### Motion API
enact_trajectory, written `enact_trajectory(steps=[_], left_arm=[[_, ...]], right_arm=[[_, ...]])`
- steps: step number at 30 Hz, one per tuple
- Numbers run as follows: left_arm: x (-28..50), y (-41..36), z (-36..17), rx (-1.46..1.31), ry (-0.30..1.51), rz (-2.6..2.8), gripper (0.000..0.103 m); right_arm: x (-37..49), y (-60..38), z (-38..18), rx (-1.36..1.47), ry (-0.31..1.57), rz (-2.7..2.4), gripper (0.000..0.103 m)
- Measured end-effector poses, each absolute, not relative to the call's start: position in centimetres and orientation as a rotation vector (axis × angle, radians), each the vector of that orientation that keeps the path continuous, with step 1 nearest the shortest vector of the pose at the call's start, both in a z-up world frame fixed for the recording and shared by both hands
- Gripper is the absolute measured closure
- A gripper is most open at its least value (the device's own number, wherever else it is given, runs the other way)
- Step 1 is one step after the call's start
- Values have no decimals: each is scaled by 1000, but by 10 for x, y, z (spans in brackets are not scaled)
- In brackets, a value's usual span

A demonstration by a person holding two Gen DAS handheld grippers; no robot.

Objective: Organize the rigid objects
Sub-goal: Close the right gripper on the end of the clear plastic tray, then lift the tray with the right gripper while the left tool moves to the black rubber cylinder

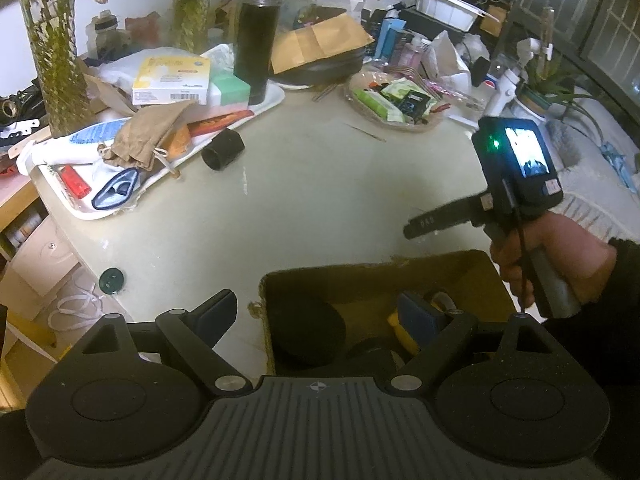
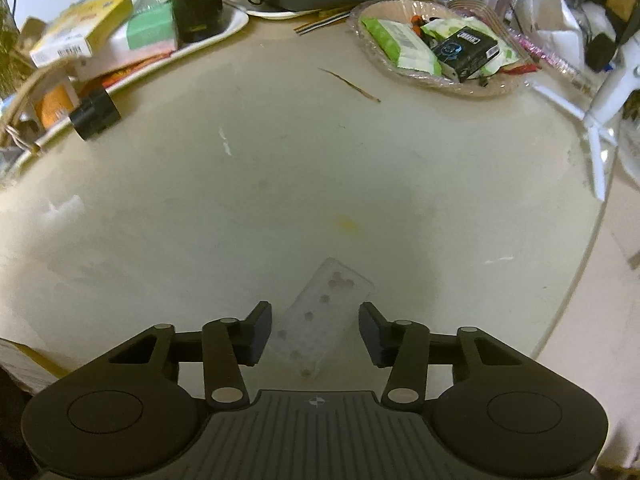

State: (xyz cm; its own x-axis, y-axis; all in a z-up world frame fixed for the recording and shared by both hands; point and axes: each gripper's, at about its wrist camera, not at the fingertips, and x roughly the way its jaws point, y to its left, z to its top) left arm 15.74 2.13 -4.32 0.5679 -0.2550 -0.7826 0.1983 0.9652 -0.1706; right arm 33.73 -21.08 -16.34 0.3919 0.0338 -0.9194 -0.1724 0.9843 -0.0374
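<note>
A brown cardboard box (image 1: 472, 276) sits at the table's near edge and holds dark round items and a yellow-and-blue object (image 1: 416, 322). My left gripper (image 1: 324, 320) is open, straddling the box's left wall, one finger outside, one inside. My right gripper (image 2: 315, 332) is open just above the table, its fingers on either side of a clear plastic strip with small dots (image 2: 320, 320) lying flat. The right gripper also shows in the left wrist view (image 1: 424, 226), hand-held beyond the box. A black cylinder (image 1: 223, 149) lies by the white tray; it also shows in the right wrist view (image 2: 94, 114).
A white tray (image 1: 276, 100) at the left carries boxes, a cloth pouch, a red item and a tall black bottle (image 1: 256, 36). A shallow basket (image 2: 436, 80) of packets stands at the back right. A thin brown stick (image 2: 352, 85) lies mid-table. A green button (image 1: 113, 280) lies at the table's left edge.
</note>
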Motion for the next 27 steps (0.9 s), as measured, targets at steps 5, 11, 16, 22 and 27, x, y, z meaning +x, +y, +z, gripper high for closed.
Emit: enact_trajectory(steps=[5,11,16,22,27], left_arm=[[160,23,-44,-73,931,-258,14],[160,24,-42,-69,923,-259,14],[164,27,-41,-67,915,-249,15],[171,30,-39,-68,896,-235,15],[181,31,-37,-66,869,-222,15]], right_arm=[[338,-217,-165,-93,1168,111,64],[337,-224,-162,-64,1147,129,68],[336,-226,-161,-86,1126,147,68],[334,-223,-166,-125,1118,163,67],[331,-221,-166,-129,1114,147,68]])
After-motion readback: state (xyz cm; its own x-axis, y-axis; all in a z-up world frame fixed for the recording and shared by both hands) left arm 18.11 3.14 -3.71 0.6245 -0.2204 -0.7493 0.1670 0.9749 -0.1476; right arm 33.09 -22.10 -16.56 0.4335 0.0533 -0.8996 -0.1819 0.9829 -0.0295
